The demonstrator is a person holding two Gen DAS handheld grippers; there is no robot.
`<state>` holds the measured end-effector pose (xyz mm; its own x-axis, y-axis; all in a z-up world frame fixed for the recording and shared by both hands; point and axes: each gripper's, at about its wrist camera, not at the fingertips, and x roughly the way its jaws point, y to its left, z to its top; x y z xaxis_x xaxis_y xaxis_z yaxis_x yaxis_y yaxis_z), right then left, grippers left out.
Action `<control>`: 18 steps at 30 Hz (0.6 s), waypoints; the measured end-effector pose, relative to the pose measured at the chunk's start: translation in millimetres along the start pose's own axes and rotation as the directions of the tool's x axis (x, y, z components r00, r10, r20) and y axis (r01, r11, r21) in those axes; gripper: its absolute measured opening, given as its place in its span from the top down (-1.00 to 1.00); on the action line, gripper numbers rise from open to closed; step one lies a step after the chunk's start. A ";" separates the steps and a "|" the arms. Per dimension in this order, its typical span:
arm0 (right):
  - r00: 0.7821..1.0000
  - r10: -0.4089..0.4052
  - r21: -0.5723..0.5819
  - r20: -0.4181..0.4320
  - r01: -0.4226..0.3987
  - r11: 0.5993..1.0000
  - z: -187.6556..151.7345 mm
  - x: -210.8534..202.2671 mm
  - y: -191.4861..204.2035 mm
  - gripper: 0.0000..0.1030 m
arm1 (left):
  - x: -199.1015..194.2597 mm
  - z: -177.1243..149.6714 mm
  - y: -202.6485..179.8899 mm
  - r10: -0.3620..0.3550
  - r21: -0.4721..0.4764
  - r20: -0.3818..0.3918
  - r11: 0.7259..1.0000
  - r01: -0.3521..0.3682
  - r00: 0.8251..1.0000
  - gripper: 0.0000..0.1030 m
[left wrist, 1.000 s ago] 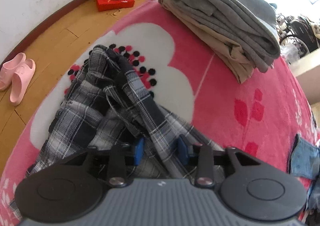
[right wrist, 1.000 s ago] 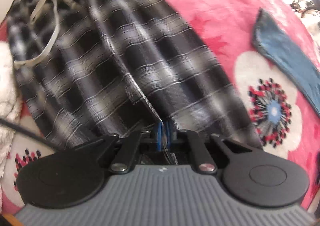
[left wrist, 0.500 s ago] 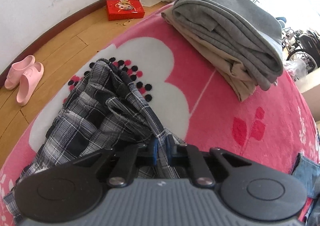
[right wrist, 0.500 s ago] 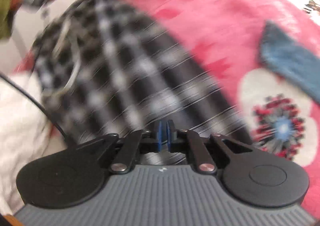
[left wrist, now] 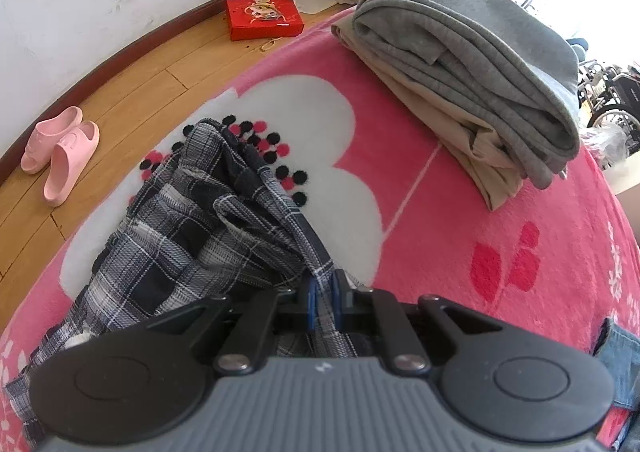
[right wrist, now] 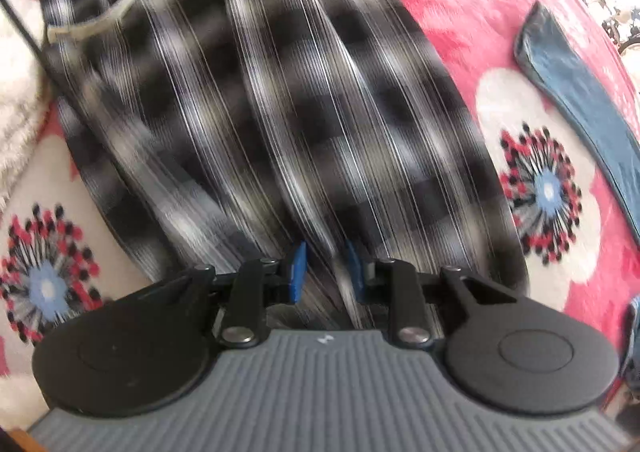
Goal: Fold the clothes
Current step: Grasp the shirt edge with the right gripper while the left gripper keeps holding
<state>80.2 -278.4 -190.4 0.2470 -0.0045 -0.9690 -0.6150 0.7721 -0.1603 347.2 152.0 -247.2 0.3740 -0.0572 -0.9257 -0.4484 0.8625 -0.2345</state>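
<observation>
Black-and-white plaid pants lie bunched on a pink flowered blanket. My left gripper is shut on a fold of the plaid fabric near the blanket's surface. In the right wrist view the same plaid pants spread out flat, blurred by motion, with a pale drawstring at the far end. My right gripper is open, its blue pads apart over the near edge of the fabric.
A stack of folded grey and beige clothes sits at the far right of the blanket. A blue denim piece lies to the right. On the wooden floor are a red box and pink slippers.
My left gripper closed on the plaid fabric and lifted slightly. My right gripper, shut on the fabric before, has opened and released it; the pants now lie spread out.
</observation>
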 end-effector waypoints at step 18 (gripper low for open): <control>0.994 -0.103 0.213 0.033 0.094 0.973 -13.6 -5.9 -52.5 0.96 | 2.2 -1.6 -12.9 0.065 0.043 0.015 0.997 -0.065 0.998 0.82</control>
<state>100.8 -327.6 -178.8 0.3335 -0.0634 -0.9406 -0.4153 0.8858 -0.2069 352.5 139.9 -246.8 0.3561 0.0059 -0.9344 -0.4363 0.8853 -0.1607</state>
